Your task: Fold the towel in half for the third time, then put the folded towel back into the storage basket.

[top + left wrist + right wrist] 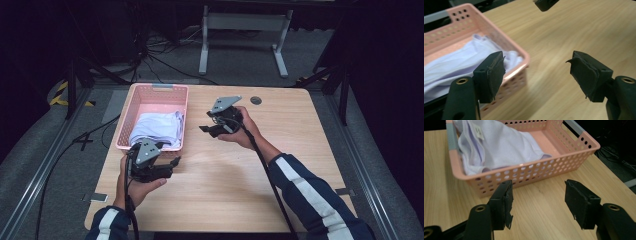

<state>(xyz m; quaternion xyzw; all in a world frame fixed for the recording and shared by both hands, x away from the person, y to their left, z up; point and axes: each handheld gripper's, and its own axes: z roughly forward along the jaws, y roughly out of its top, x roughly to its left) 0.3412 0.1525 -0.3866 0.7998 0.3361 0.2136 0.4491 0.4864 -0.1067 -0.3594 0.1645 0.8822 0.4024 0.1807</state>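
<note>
Nearest the person, the left gripper (172, 164) hovers over the wooden table (280, 165), jaws parted wide with nothing between them. The pink basket (131, 102) sits just beyond it, at about eleven o'clock, with its near corner close to the jaws. Folded inside lies the white cloth (156, 129), heaped toward the basket's near end. Farther out, the right gripper (206, 130) is held above the table with its jaws also well apart and empty; basket and cloth lie at its nine o'clock, a short gap away.
</note>
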